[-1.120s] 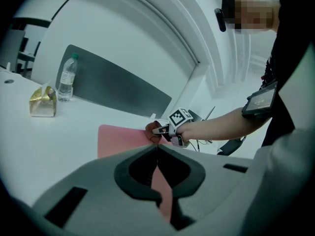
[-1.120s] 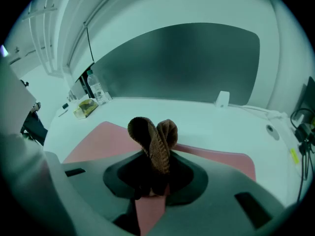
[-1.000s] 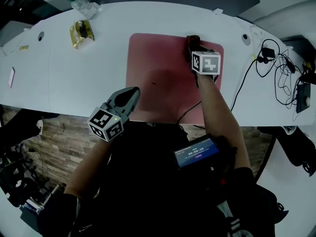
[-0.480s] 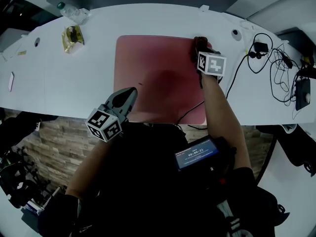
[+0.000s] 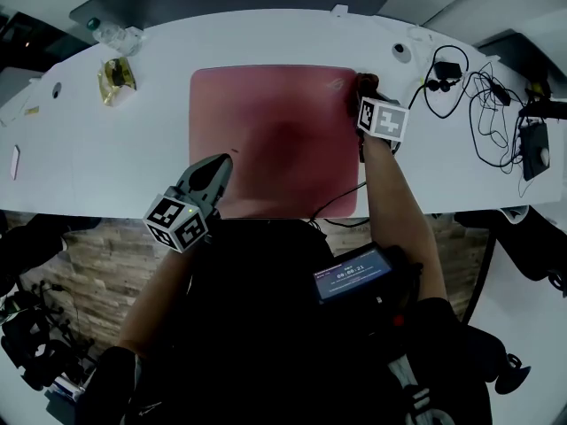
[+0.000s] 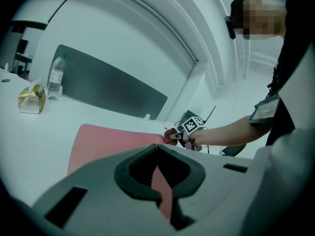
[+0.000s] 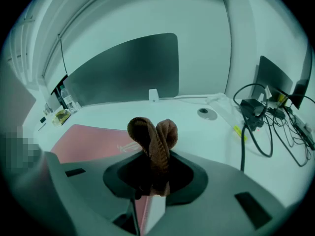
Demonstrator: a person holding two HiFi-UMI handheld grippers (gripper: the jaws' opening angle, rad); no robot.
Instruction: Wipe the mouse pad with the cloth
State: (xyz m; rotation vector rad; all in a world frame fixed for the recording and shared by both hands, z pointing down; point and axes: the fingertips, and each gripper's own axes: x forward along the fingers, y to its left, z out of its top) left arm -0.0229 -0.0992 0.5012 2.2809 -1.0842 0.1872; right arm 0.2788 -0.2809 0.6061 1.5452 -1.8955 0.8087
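A red mouse pad (image 5: pixel 275 135) lies on the white table (image 5: pixel 106 149); it also shows in the left gripper view (image 6: pixel 113 139) and the right gripper view (image 7: pixel 93 136). My right gripper (image 5: pixel 365 91) is at the pad's far right corner, shut on a folded brown cloth (image 7: pixel 153 139), whose loops stick out past the jaws. The cloth (image 5: pixel 366 82) shows as a dark lump there. My left gripper (image 5: pixel 217 168) hovers at the pad's near left edge, jaws shut with nothing held (image 6: pixel 157 154).
A gold packet (image 5: pixel 115 73) and a plastic water bottle (image 5: pixel 111 32) sit at the far left. Cables and chargers (image 5: pixel 483 91) crowd the right end. A dark panel (image 7: pixel 123 68) stands behind the table. A black cable (image 5: pixel 341 197) crosses the pad's near right corner.
My right gripper has carried the cloth rightward along the pad's far edge to its right corner. The left gripper has stayed near the pad's near left edge.
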